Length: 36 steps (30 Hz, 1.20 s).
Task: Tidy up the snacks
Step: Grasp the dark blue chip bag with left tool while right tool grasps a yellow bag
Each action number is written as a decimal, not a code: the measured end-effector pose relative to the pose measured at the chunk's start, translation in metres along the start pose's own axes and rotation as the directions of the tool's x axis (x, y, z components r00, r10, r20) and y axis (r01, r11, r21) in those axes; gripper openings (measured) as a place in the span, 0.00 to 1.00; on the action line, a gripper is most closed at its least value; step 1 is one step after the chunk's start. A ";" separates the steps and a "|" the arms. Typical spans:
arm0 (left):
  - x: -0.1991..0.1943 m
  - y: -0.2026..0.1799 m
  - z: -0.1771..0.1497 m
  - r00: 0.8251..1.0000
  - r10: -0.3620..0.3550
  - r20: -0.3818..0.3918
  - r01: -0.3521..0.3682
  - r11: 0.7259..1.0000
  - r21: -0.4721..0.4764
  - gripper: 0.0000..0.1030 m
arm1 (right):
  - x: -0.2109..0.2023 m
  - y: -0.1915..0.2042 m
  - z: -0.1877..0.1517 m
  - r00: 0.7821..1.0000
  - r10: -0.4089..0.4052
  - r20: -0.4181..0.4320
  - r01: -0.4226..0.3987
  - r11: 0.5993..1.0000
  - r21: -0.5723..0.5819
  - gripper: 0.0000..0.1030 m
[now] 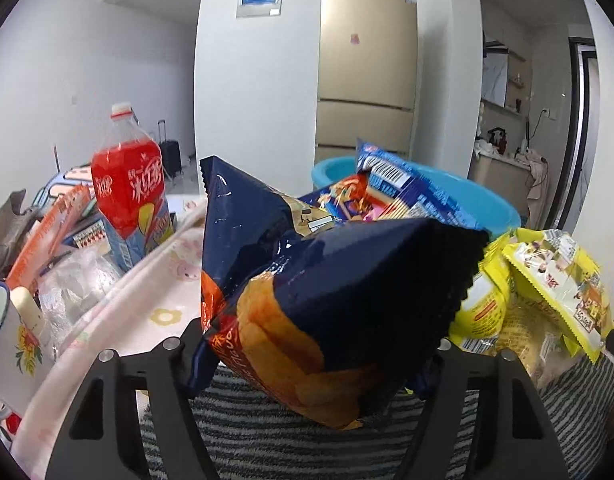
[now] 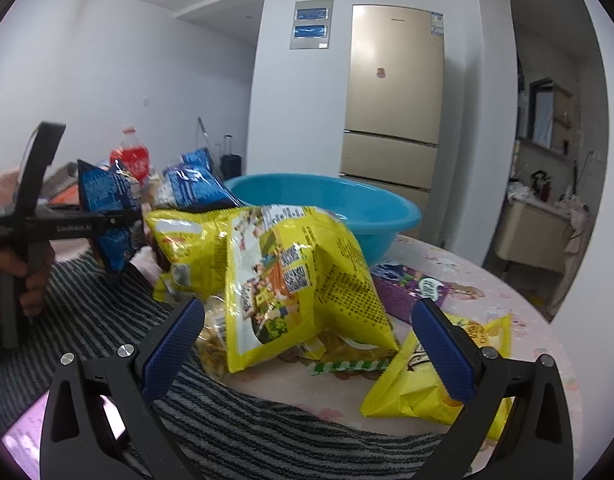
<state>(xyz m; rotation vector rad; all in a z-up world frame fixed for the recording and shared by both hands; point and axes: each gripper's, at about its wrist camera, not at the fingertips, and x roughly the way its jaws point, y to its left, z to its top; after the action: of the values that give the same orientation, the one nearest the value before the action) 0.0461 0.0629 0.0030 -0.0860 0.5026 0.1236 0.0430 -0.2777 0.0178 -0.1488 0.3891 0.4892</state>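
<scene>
The left gripper [image 1: 307, 344] is clamped on a dark blue foil chip bag [image 1: 307, 300] with orange crisps printed on it. The bag is held off the table, pinched across its lower body so its sealed top points toward the round turquoise plastic basin [image 2: 387, 216], the likely collection point. The right wrist view shows the same hold from the side, though the bag is partly hidden there.

The right gripper [image 2: 307, 344] holds nothing. Its blue textured pads [image 2: 171, 348] are spread wide either side of an upright yellow crinkled snack bag [image 2: 291, 288], aligned for a grasp but apart from it. A second yellow bag [image 2: 423, 384] lies flat on the pink patterned tablecloth [image 2: 487, 276], near the basin.
</scene>
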 end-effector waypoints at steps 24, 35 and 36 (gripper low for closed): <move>-0.015 -0.013 -0.002 0.998 0.010 0.057 -0.013 0.999 0.052 0.73 | 0.114 -0.049 0.017 0.915 0.339 -0.216 -0.280 0.923 0.264 0.99; -0.017 -0.011 0.000 0.998 -0.002 0.060 -0.001 0.999 0.051 0.73 | 0.087 -0.063 0.019 0.932 0.349 -0.093 -0.309 0.903 0.298 0.82; -0.018 -0.011 0.001 0.998 -0.004 0.055 0.001 0.999 0.052 0.73 | 0.081 -0.063 0.022 0.939 0.336 -0.077 -0.301 0.908 0.291 0.82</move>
<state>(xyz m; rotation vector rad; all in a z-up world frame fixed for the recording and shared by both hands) 0.0328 0.0503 0.0134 -0.0326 0.4501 0.1104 0.1463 -0.2936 0.0089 0.1595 0.6064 0.7456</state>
